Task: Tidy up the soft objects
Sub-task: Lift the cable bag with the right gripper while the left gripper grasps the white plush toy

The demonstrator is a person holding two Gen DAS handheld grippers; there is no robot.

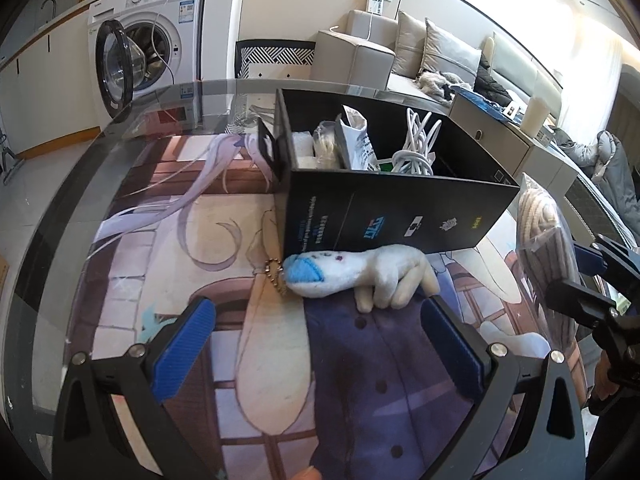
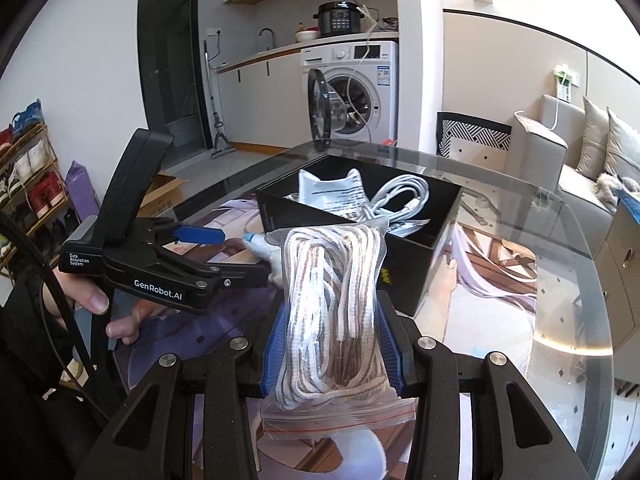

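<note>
A white plush toy with a blue mouth and a bead chain lies on the printed mat, against the front wall of the black box. My left gripper is open, its blue pads either side of the toy and just short of it. My right gripper is shut on a clear zip bag of white-and-brown cord and holds it up in front of the black box. The bag also shows at the right of the left wrist view. The left gripper also shows in the right wrist view.
The box holds a white cable, a printed white pouch and other bagged items. It stands on a round glass table with an anime mat. A washing machine and sofa stand beyond.
</note>
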